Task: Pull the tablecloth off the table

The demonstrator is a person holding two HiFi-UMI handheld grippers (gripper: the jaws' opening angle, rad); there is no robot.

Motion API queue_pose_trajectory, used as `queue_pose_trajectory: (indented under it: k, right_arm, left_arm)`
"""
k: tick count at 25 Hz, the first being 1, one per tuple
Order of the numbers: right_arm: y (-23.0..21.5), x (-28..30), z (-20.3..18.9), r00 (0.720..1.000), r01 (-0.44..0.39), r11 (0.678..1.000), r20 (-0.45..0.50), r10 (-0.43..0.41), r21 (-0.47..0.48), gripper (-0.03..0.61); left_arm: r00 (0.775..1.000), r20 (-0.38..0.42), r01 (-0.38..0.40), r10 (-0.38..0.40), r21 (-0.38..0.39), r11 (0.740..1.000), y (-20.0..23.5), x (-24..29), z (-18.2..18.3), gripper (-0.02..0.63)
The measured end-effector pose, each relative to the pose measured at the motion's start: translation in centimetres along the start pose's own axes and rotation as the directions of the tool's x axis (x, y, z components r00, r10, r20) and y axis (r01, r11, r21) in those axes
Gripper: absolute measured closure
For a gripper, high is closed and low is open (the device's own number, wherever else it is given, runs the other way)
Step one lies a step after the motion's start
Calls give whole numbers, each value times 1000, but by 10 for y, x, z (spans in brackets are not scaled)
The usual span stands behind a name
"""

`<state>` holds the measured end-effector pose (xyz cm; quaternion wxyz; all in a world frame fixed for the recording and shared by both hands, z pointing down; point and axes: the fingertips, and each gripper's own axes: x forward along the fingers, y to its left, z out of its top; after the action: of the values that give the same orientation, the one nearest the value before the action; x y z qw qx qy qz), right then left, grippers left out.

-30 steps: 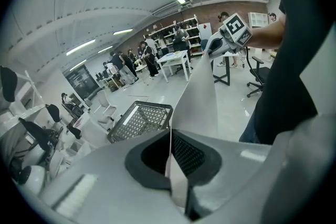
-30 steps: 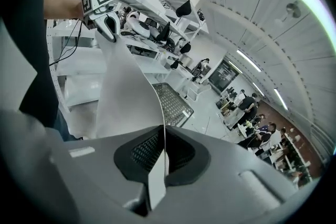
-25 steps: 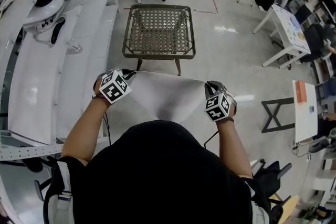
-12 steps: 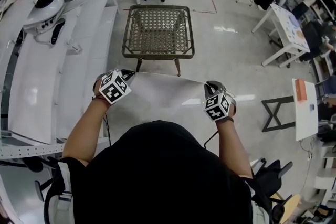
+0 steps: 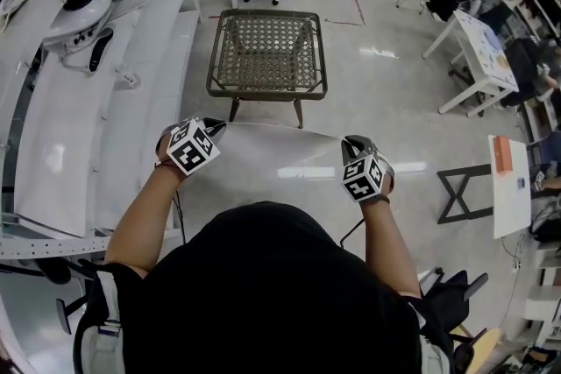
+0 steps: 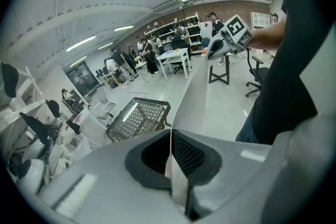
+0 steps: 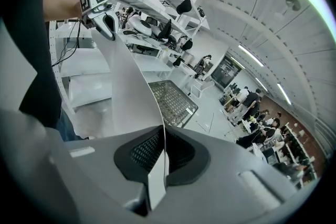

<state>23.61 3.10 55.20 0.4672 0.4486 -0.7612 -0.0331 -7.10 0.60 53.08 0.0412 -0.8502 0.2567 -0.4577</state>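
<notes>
Head view: left gripper (image 5: 209, 130) and right gripper (image 5: 354, 145) clench the tablecloth (image 5: 273, 164); its earlier sag is now taut (centre frame); table (image 5: 263, 94) bare, pull seemingly done.

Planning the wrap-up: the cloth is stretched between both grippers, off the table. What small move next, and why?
Probably carry the tablecloth aside, both grips shut: the left gripper and right gripper each pinch a top corner, and it hangs clear of the mesh table.

Tablecloth (image 5: 263, 164) smooth; table (image 5: 266, 91) w/ mesh top
</notes>
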Motion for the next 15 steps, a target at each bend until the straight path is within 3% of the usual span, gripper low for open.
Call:
queue_pose_trajectory:
  k: [15]
  right_arm:
    - [14, 6, -2, 999, -33, 999, -20, 33, 1, 543]
  left_arm:
    - [1000, -13, 22, -22, -5, 1000, -2, 2, -11, 614]
